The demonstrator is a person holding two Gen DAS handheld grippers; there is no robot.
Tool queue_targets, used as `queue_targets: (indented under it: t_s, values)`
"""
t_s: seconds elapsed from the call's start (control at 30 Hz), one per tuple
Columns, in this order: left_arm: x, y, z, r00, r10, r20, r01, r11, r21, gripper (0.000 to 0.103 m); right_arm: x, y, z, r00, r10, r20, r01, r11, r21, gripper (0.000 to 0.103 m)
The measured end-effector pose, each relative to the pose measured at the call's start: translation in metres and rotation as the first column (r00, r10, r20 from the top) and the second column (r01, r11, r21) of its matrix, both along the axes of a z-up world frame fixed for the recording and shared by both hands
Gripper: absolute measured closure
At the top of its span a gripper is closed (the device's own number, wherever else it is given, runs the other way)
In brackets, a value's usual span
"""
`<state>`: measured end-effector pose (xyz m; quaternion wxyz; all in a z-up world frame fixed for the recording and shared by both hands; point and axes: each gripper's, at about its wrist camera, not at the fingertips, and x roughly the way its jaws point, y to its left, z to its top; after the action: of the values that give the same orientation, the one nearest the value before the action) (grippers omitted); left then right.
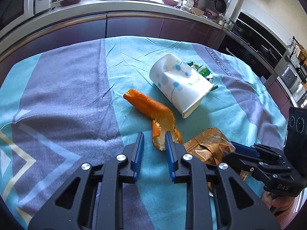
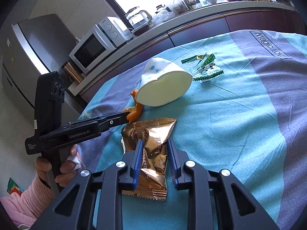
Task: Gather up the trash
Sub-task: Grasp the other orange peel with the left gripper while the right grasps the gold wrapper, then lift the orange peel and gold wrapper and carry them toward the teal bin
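All the trash still lies on the cloth (image 1: 63,88): the left gripper (image 1: 154,140), open, nears the orange peel (image 1: 151,107) mid-frame, the right gripper (image 2: 155,149), open around the gold wrapper (image 2: 153,140), low-center, while the paper cup (image 1: 180,84) and green wrapper (image 2: 205,67) wait higher up.

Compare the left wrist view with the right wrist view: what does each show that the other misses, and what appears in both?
Only the left wrist view shows the oven and the full orange peel. Only the right wrist view shows the fridge, the cup's crushed mouth and the person's hand. Both show the cup, gold wrapper, green wrapper, microwave and cloth.
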<state>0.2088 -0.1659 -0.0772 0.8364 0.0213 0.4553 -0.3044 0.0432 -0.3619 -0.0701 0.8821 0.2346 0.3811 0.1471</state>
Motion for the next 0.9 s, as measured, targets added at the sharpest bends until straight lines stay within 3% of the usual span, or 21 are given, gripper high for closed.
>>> queue_targets:
  t_s: [0.17,0.37,0.9]
  values:
    - [0.000,-0.005,-0.003,1.000,-0.003,-0.008,0.003,1.000,-0.010,0.094,-0.004,-0.004,0.004,1.000,-0.007,0.015,0.006,1.000,0.020,0.079]
    - [-0.009,0.003,-0.002,1.000,0.015,0.004,-0.015,1.000,-0.023,0.096,-0.003,-0.005,0.010,0.999,-0.006,0.033,0.005,0.999,0.045,0.079]
    - [-0.066,0.083,0.038,0.982,0.067,0.177,-0.067,0.998,-0.006,0.099,0.008,0.034,0.032,0.992,0.075,0.102,-0.084,0.992,0.091,0.080]
